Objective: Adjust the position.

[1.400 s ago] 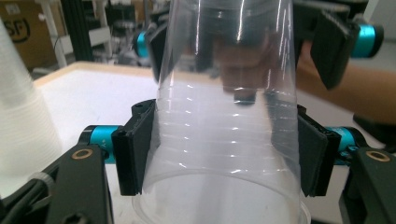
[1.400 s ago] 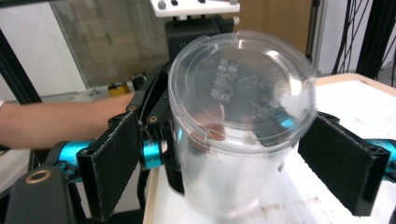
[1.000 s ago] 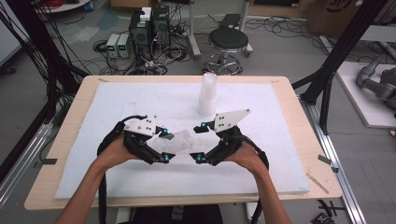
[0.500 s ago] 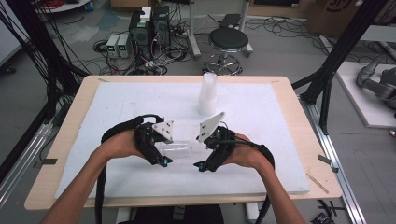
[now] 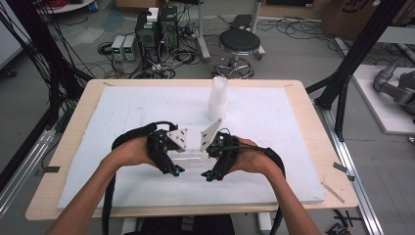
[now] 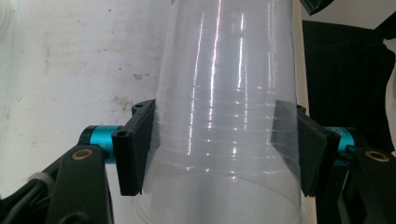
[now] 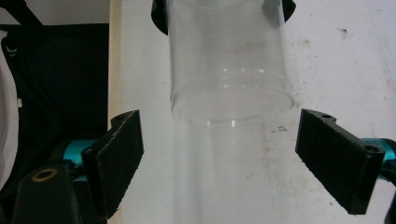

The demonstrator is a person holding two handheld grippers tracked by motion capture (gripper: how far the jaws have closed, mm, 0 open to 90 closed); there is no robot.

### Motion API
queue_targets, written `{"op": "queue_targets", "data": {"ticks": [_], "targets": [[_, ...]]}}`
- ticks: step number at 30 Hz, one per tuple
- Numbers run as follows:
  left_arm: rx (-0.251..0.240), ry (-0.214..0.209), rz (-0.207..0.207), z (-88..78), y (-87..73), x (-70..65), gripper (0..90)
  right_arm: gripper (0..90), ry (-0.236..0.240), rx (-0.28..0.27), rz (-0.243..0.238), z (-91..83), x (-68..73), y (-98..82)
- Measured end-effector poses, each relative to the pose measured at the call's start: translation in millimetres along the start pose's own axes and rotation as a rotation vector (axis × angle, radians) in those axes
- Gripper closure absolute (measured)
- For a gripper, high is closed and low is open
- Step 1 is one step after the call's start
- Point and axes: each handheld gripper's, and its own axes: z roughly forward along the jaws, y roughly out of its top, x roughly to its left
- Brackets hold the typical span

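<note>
High view: a clear plastic cup [image 5: 190, 155] lies level just above the white foam board [image 5: 122, 117], between both grippers. Left gripper [image 6: 219, 144] pinches its smooth, faintly ribbed wall between flat black pads [image 6: 135, 147]. Right gripper [image 7: 219, 154] stands wide open, its jaws having just eased inward, pads clear of the cup's round base. A stack of cups [image 5: 218, 97] stands upright farther back.

No legible text, label, brand, number or sign on anything here.
</note>
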Motion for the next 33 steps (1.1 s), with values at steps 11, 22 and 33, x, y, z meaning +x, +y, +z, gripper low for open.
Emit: {"op": "queue_targets", "data": {"ticks": [11,22,33], "targets": [[-0.011,-0.017,-0.001,3.8,5.0,-1.0,33.0,18.6,0.002,-0.026,0.005,-0.8,-1.2,1.3],[-0.008,-0.023,0.004,5.3,6.3,-1.3,33.2,24.7,0.007,-0.026,-0.009,1.9,-0.9,5.2],[-0.013,-0.023,-0.007,5.8,3.8,0.6,33.3,41.7,0.013,-0.031,-0.033,2.1,-1.6,8.9]]}}
